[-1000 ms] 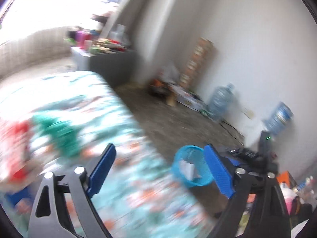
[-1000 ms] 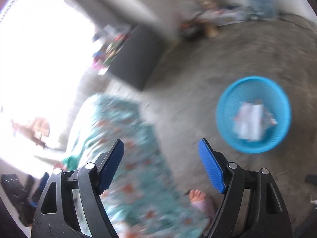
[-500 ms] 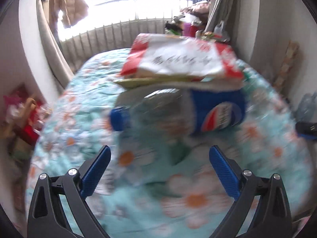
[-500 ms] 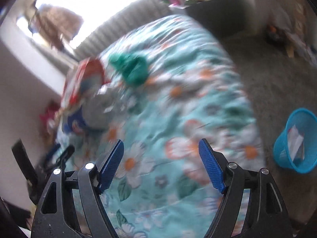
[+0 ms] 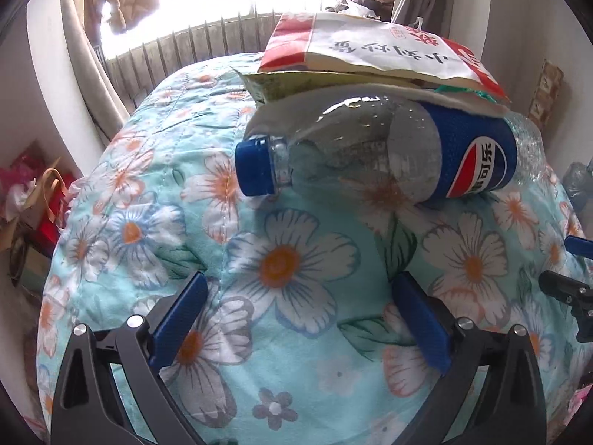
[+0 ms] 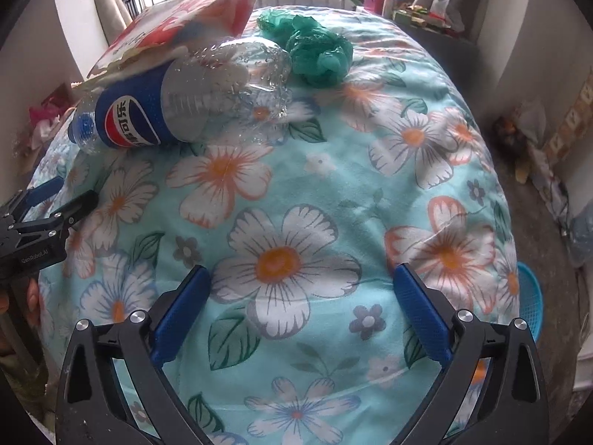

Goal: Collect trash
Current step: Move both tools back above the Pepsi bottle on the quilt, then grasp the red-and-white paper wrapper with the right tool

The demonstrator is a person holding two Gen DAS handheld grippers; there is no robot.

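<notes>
An empty clear plastic bottle (image 5: 370, 152) with a blue cap and a blue label lies on its side on the floral bed cover (image 5: 289, 259). A red and white paper bag (image 5: 370, 44) rests partly on top of it. My left gripper (image 5: 298, 282) stands open just short of the bottle, with nothing between its fingers. In the right wrist view the bottle (image 6: 192, 92) lies at the upper left and a crumpled green plastic bag (image 6: 318, 52) lies beside its base. My right gripper (image 6: 301, 272) hovers over bare cover, its jaws opening and empty.
A blue mesh basket (image 6: 530, 296) stands on the floor past the bed's right edge. The left gripper (image 6: 48, 200) and a hand show at the left of the right wrist view. Clutter lines the far wall and a railing backs the bed.
Both views have swung from the floor and the blue basket onto the bed. The bottle now fills the left view from close by. The right gripper's jaws stand wider than before.
</notes>
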